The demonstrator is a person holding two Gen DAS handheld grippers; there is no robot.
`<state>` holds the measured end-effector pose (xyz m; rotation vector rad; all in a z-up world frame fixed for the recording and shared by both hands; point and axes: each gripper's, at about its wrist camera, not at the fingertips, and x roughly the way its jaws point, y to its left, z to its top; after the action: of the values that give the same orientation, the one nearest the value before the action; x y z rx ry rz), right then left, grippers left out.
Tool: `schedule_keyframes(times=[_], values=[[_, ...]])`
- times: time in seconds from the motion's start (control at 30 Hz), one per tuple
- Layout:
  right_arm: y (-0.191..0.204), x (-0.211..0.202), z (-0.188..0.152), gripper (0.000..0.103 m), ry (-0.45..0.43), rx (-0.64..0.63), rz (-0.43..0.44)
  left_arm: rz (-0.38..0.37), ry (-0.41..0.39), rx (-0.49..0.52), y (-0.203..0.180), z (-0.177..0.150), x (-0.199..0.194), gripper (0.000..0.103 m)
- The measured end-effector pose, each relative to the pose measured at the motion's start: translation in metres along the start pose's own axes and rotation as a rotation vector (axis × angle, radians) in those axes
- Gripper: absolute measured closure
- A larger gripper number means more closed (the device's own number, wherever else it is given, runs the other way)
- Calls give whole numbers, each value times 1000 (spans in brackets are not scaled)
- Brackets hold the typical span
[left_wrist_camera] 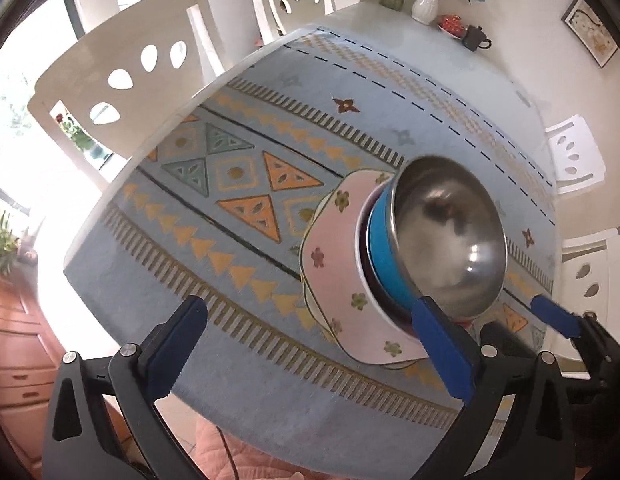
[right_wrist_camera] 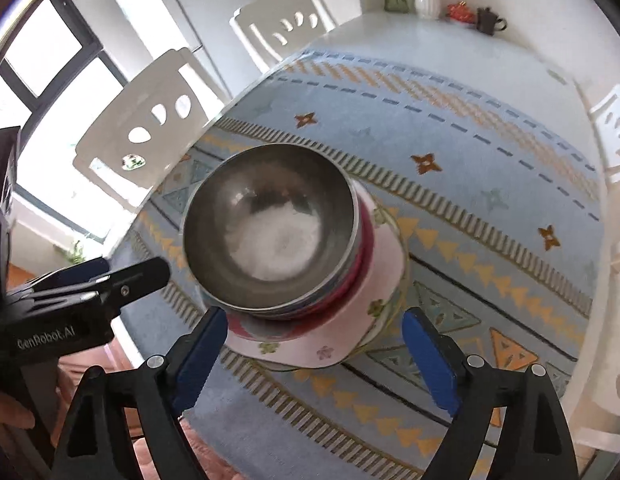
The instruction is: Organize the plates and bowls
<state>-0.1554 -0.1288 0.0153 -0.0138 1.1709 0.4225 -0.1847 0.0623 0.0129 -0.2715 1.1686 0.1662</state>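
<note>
Near the table edge (right_wrist_camera: 198, 412), both grippers' fingers (left_wrist_camera: 442, 344) spread wide, clear of the stacked bowls (right_wrist_camera: 270, 224).

One steel bowl (left_wrist_camera: 450, 236) topmost, one blue bowl (left_wrist_camera: 384, 248) under it, one red-rimmed bowl (right_wrist_camera: 360, 276) beneath, two square plates (left_wrist_camera: 334, 264) stacked, four white chairs (left_wrist_camera: 126, 92), two vases (left_wrist_camera: 426, 4), one teapot (left_wrist_camera: 476, 37), one bench (left_wrist_camera: 230, 320)
</note>
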Motion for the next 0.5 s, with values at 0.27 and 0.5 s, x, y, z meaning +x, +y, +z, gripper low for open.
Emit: schedule_keyframes(times=[0.27, 0.5], values=[[-9, -5, -8, 15, -48, 25, -41, 44, -34, 29, -12, -13, -1, 1], [-18, -7, -14, 15, -57, 43, -30, 57, -46, 40, -18, -18, 0, 1]])
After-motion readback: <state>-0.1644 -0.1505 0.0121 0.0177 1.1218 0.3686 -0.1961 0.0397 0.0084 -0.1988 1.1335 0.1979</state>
